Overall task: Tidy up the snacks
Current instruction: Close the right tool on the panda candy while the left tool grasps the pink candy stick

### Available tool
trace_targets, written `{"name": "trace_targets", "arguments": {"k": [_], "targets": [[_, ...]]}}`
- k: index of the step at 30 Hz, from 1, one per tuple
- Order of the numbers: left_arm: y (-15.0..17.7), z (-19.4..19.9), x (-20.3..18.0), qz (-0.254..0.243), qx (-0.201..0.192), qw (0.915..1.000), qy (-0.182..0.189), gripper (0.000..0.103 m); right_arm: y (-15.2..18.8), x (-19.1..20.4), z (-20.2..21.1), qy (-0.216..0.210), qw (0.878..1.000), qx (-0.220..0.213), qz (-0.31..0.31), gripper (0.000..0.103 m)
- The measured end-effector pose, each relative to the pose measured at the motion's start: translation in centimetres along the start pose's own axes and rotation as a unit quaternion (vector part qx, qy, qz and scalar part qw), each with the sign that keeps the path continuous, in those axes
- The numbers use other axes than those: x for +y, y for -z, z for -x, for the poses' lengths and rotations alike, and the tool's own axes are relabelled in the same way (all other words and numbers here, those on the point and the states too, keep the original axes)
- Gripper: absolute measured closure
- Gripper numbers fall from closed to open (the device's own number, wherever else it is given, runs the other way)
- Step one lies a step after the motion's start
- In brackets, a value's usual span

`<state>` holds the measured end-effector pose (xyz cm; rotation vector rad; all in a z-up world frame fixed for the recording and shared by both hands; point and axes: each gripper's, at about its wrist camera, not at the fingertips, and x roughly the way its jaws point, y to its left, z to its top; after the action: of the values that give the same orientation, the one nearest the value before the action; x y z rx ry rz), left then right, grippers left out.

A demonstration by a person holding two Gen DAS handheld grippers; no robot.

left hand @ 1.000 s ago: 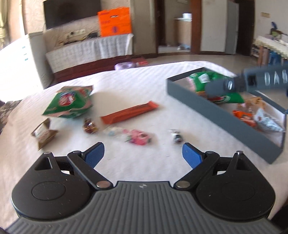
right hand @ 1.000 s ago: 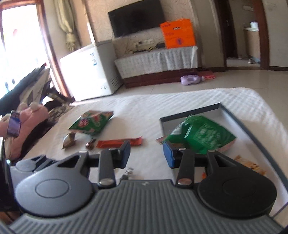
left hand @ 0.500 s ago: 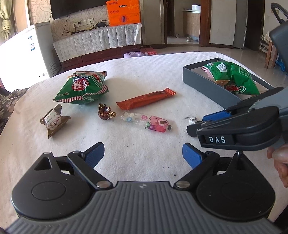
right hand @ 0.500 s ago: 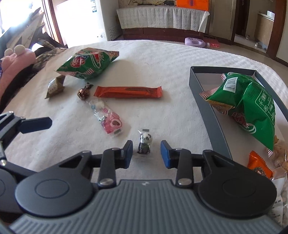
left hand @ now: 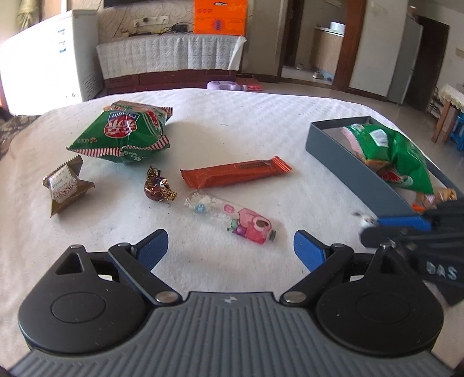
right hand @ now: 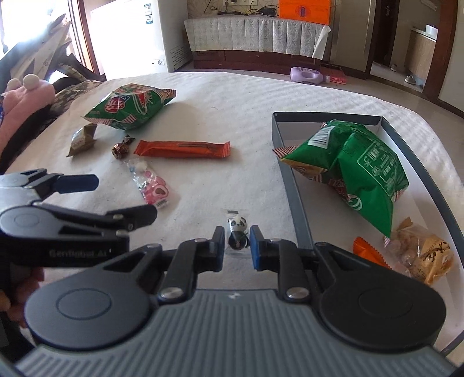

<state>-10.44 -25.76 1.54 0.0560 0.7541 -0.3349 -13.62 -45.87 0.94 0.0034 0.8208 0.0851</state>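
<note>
My right gripper [right hand: 237, 245] is open, low over the white cloth, with a small panda candy [right hand: 237, 232] between its fingertips; the candy also shows in the left wrist view [left hand: 366, 219]. My left gripper [left hand: 230, 248] is open and empty, with a pink sweets tube [left hand: 232, 219] just ahead of it. Beyond lie an orange bar [left hand: 235, 174], a foil chocolate [left hand: 158, 187], a brown wrapped sweet [left hand: 62, 185] and a green crisp bag [left hand: 127, 132]. The grey box [right hand: 294, 185] at right holds another green bag [right hand: 356, 165] and small snacks [right hand: 420, 255].
The snacks lie on a white-covered table [left hand: 261, 121] whose far edge curves away. A white freezer [left hand: 49, 55] and a low cabinet with an orange box [left hand: 220, 17] stand beyond. A pink plush toy [right hand: 26, 92] sits past the table's left edge.
My right gripper has come down from above the box to the cloth and closed in around the panda candy. My left gripper has moved forward towards the pink sweets tube.
</note>
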Motion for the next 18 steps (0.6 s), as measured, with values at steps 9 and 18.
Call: {"name": "trace_targets", "arguments": {"k": [9, 18], "targets": [[-0.8, -2.0, -1.4, 0.006, -0.008, 0.9999, -0.005, 0.009, 0.2, -0.5, 0.3, -0.010, 1.000, 0.000, 0.008, 0.081], [-0.9, -2.2, -1.2, 0.005, -0.017, 0.9996, 0.021, 0.056, 0.3, -0.3, 0.4, -0.010, 1.000, 0.000, 0.013, 0.081]]}}
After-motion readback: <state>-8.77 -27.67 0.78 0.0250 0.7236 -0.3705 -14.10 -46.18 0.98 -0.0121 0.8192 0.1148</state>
